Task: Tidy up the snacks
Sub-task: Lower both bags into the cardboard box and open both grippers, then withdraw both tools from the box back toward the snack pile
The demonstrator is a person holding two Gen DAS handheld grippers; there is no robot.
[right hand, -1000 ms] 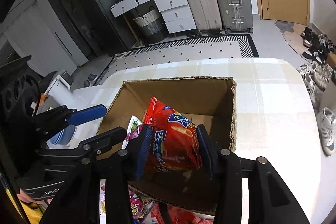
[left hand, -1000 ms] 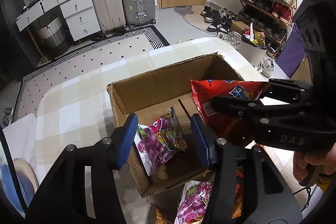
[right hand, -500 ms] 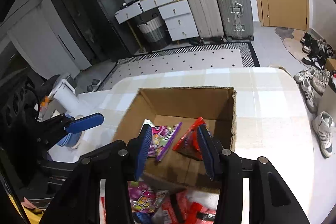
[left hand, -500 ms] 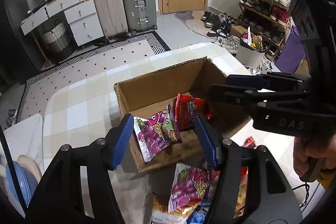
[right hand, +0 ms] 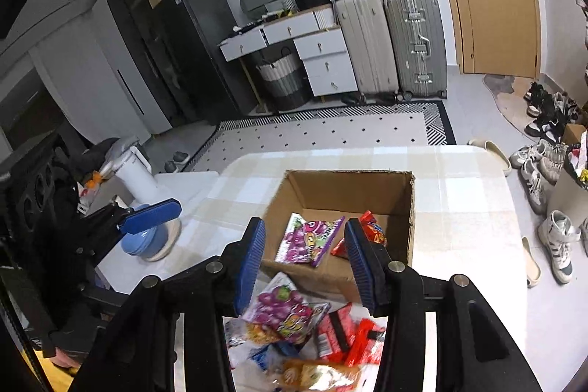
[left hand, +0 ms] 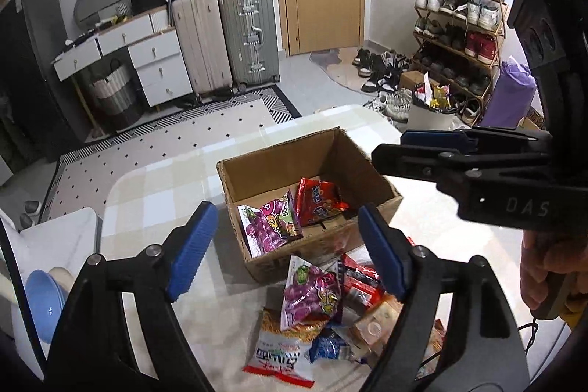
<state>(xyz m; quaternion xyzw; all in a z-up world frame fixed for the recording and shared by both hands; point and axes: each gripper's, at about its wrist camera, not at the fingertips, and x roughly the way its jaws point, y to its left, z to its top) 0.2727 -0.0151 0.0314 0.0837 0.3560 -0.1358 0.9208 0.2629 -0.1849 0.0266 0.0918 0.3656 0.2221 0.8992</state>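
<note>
An open cardboard box (left hand: 257,256) (right hand: 341,186) stands on the checked table. Inside lie a purple grape-candy bag (left hand: 270,225) (right hand: 312,239) and a red snack bag (left hand: 318,199) (right hand: 373,232). In front of the box lies a pile of loose snack bags (left hand: 323,311) (right hand: 305,329), topped by another purple bag. My left gripper (left hand: 286,252) is open and empty, above the table before the box. My right gripper (right hand: 305,259) is open and empty, raised above the box's near edge; it also shows in the left wrist view (left hand: 426,149).
A blue bowl (left hand: 40,304) (right hand: 143,241) sits on a white side surface left of the table. Beyond the table are a patterned rug (right hand: 330,131), suitcases (left hand: 224,35), a drawer unit and a shoe rack (left hand: 455,35).
My right gripper opened and let the red snack bag drop into the box, then pulled back and up. My left gripper also drew back from the box and opened wider.
</note>
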